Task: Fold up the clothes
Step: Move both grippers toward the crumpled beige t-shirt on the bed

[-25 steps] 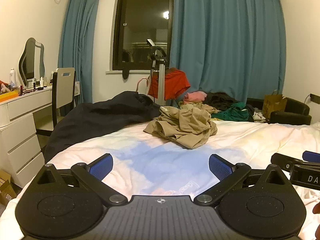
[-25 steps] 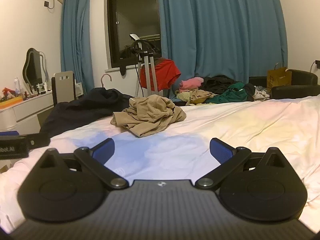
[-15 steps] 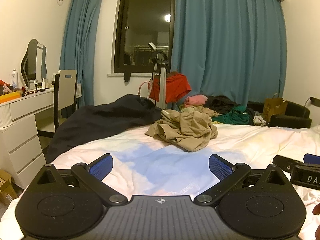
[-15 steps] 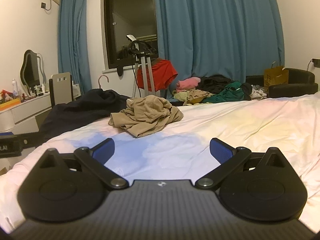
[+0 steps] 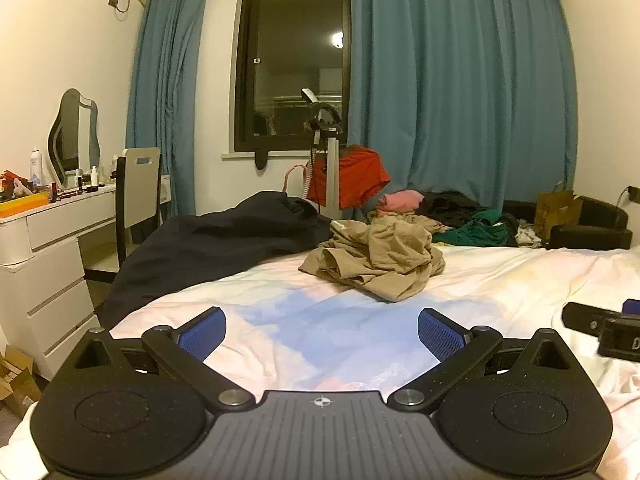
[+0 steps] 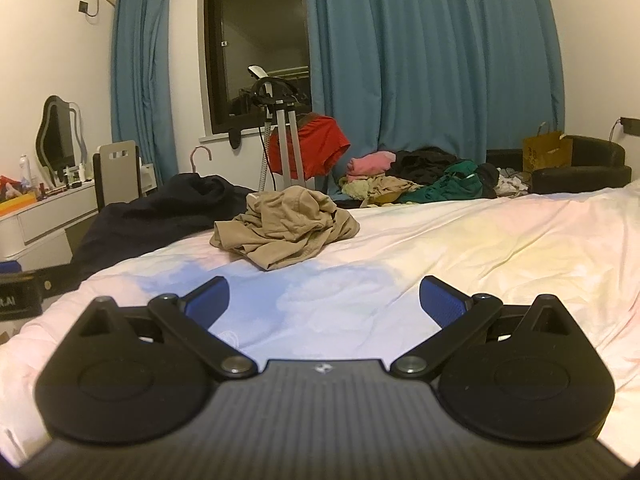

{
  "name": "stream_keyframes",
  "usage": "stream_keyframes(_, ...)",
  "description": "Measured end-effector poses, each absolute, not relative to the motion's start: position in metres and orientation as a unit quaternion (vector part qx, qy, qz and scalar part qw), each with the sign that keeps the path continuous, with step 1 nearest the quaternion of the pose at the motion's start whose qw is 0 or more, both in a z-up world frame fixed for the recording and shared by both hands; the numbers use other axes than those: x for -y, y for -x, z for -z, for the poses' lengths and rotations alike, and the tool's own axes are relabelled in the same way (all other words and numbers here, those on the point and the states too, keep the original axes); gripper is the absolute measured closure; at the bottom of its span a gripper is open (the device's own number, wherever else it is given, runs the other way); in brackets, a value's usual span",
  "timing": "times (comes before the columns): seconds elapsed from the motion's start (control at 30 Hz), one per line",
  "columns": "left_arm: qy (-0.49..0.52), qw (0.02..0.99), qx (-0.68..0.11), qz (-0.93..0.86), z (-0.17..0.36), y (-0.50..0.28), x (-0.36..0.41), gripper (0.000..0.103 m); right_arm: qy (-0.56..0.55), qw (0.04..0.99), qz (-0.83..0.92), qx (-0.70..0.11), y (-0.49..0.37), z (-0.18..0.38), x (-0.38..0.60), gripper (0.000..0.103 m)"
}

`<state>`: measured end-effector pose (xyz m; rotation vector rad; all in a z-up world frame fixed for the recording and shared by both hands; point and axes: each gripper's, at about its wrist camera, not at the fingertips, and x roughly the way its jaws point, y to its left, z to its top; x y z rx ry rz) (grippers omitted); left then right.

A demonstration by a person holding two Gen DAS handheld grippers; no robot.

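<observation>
A crumpled tan garment (image 5: 376, 260) (image 6: 284, 228) lies bunched on the bed's pale cloud-print cover (image 5: 320, 328) (image 6: 460, 248), well ahead of both grippers. My left gripper (image 5: 322, 330) is open, its blue pads wide apart over bare cover, nothing between them. The right gripper (image 6: 324, 300) is open too and empty, hovering low over the cover. Each gripper shows at the edge of the other's view: the right gripper (image 5: 604, 326) at the right edge of the left wrist view, the left gripper (image 6: 20, 292) at the left edge of the right wrist view.
A dark blanket (image 5: 224, 244) is heaped on the bed's left side. Past the bed's far edge are a pile of clothes (image 5: 460, 216), a garment steamer (image 5: 328, 168) with a red top, a black armchair (image 5: 588, 228) and blue curtains. A white dresser (image 5: 48, 264) and chair (image 5: 138, 188) stand left.
Both views tilted and shifted slightly: the tan garment sits a little lower and further right in the left wrist view, further left in the right wrist view. Both grippers stay open.
</observation>
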<state>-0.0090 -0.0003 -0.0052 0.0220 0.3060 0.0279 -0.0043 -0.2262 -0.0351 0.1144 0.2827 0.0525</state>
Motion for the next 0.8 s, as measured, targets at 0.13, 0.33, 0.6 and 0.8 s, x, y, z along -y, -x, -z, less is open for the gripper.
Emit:
stream_keyframes(0.13, -0.014, 0.987, -0.161, -0.021, 0.006, 0.009, 0.002, 0.000, -0.060, 0.988, -0.023, -0.142, 0.005, 0.034, 0.229, 0.000)
stream_keyframes(0.33, -0.021, 0.986, -0.162, -0.023, 0.006, 0.013, 0.006, 0.000, -0.063, 0.988, -0.024, -0.137, 0.010, 0.032, 0.233, 0.000)
stream_keyframes(0.6, -0.030, 0.982, -0.185, 0.005, 0.012, 0.005, 0.013, 0.000, -0.051, 0.993, 0.023, -0.105, 0.016, 0.025, 0.239, 0.000)
stream_keyframes(0.8, -0.104, 0.968, -0.222, 0.061, 0.020, -0.059, 0.046, 0.000, -0.117, 0.986, 0.021, -0.118, 0.014, 0.015, 0.263, 0.000)
